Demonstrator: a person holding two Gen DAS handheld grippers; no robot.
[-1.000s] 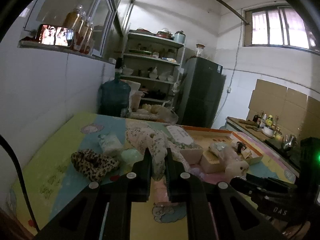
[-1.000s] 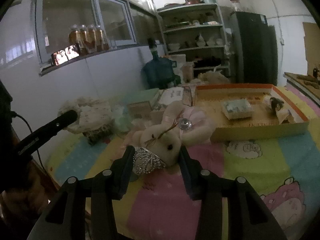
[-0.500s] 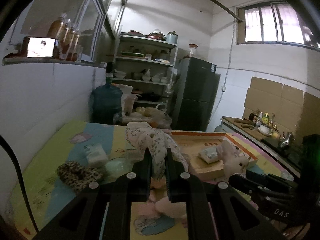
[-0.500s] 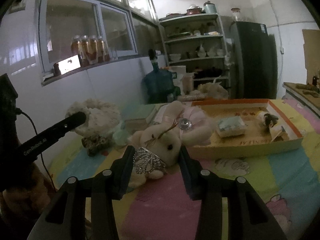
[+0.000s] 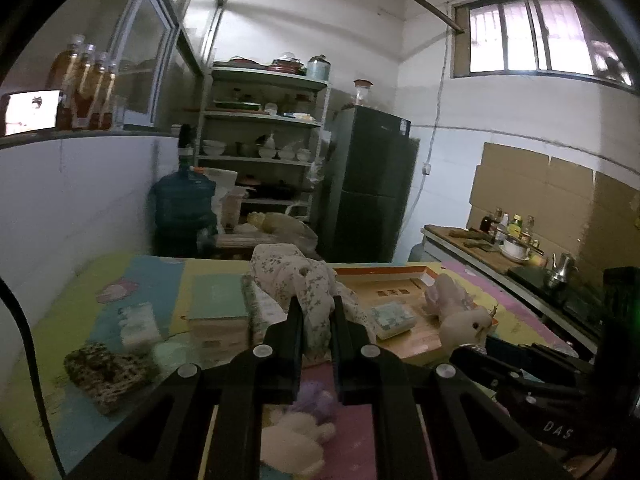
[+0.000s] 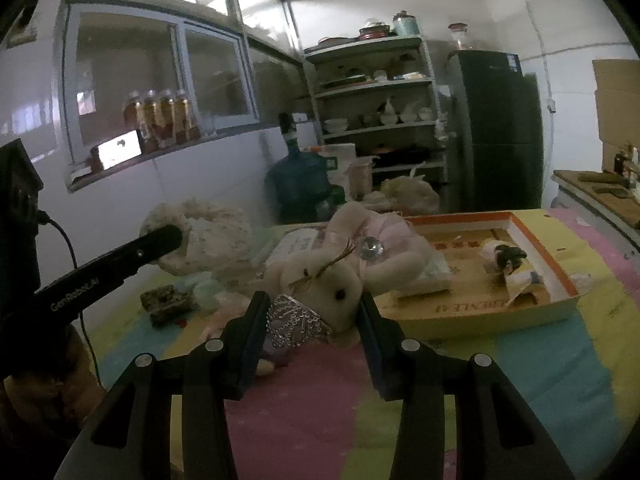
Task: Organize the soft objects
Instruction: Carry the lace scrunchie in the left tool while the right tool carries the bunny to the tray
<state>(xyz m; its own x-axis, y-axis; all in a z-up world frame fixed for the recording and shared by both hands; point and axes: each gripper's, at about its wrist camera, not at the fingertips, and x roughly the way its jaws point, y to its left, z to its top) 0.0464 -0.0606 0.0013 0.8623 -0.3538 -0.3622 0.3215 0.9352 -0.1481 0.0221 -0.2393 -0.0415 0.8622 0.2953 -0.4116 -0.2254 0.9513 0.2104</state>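
Two plush toys are held clear of the mat at once, one in each gripper. The left gripper [image 5: 316, 320] is closed nearly to its limit on a fold of the floral plush toy [image 5: 296, 280], which is carried just left of the orange-rimmed tray [image 6: 536, 248]. The right gripper [image 6: 312, 312] is closed around the head of the cream bunny [image 6: 340, 276], whose body hangs over the tray's near left corner.

Only a thin pinch of fabric is gripped on the left, so the floral toy could be lost if it is swung or jerked. The bunny's silver crown [image 6: 296, 320] sits against the left pad and could be bent or knocked off by the squeeze. The bunny's trailing body could be dragged across the tissue pack [image 5: 392, 320] and the small doll [image 6: 504, 260] already inside the tray, and these could be shoved out of place. With both toys carried close together, their limbs could be tangled, or one gripper could be struck by the other.
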